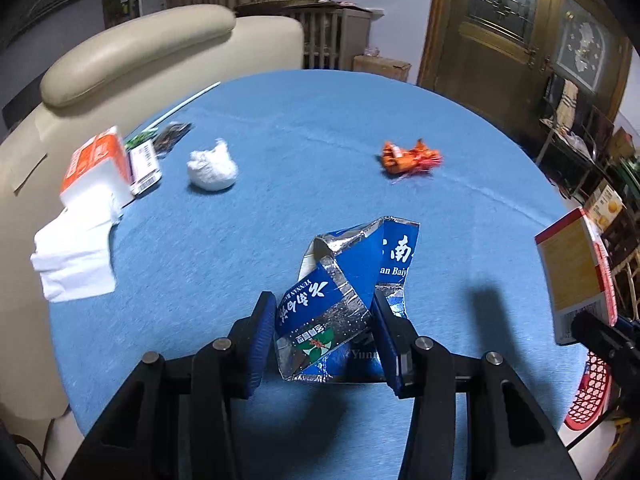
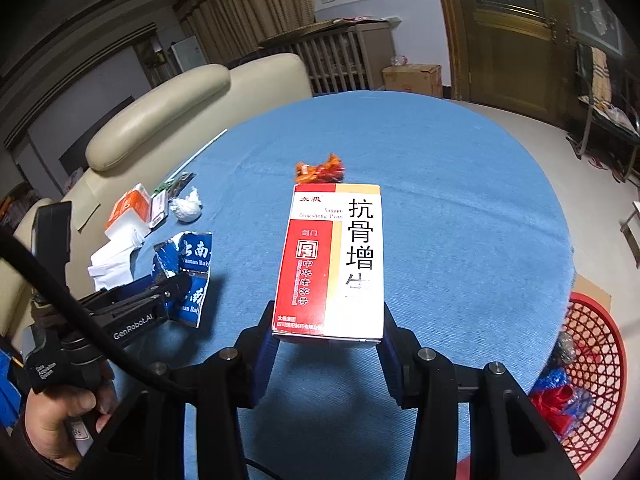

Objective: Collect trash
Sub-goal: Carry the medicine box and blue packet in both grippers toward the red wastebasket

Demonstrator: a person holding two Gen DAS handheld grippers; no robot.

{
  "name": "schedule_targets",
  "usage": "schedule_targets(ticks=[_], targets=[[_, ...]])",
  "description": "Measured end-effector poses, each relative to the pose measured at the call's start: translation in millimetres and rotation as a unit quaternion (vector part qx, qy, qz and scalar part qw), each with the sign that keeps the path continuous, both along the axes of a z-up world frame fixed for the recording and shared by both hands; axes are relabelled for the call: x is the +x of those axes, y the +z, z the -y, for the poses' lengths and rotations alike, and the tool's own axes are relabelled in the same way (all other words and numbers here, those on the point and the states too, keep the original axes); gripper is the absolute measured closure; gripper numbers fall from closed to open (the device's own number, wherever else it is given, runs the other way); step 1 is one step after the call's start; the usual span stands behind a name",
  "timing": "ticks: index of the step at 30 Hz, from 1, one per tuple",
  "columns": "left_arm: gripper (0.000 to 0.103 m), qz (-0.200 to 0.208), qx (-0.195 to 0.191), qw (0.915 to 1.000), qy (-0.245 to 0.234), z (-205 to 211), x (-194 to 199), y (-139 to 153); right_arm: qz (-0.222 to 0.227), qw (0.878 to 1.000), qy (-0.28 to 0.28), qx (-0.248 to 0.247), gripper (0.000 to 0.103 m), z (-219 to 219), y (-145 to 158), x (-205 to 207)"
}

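My left gripper [image 1: 324, 320] is shut on a crumpled blue and silver carton [image 1: 352, 280], held above the blue tablecloth [image 1: 300, 128]. In the right wrist view that same carton [image 2: 192, 264] hangs at the left in the left gripper [image 2: 180, 284]. My right gripper [image 2: 326, 332] is shut on a red, white and yellow medicine box [image 2: 332, 260], which shows at the right edge of the left wrist view as the medicine box [image 1: 576, 276]. An orange wrapper [image 1: 410, 156] [image 2: 320, 171] and a white crumpled tissue ball [image 1: 212, 168] [image 2: 186, 208] lie on the cloth.
A red mesh basket [image 2: 596, 376] with blue and red scraps sits on the floor at the right, below the table edge. An orange tissue pack [image 1: 96, 168], loose white tissues [image 1: 76, 256], a small packet and a white straw lie at the left. A beige sofa [image 1: 132, 52] stands behind.
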State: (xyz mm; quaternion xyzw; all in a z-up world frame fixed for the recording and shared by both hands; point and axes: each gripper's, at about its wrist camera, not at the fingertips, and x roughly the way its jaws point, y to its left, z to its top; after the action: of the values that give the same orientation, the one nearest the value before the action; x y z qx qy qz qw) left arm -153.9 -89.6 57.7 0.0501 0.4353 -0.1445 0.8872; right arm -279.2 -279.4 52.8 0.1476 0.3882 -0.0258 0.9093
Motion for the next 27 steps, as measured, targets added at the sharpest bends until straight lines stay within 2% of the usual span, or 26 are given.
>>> schedule_targets(ticks=[18, 27], targets=[[0.054, 0.017, 0.002, 0.9965, -0.082, 72.2, -21.5, 12.5, -0.012, 0.996, -0.089, 0.016, 0.055, 56.1, -12.5, -49.1], [0.054, 0.010, 0.003, 0.9969, -0.078, 73.7, -23.7, 12.0, -0.006, 0.996, -0.087, 0.020, 0.055, 61.1, -13.2, -55.6]])
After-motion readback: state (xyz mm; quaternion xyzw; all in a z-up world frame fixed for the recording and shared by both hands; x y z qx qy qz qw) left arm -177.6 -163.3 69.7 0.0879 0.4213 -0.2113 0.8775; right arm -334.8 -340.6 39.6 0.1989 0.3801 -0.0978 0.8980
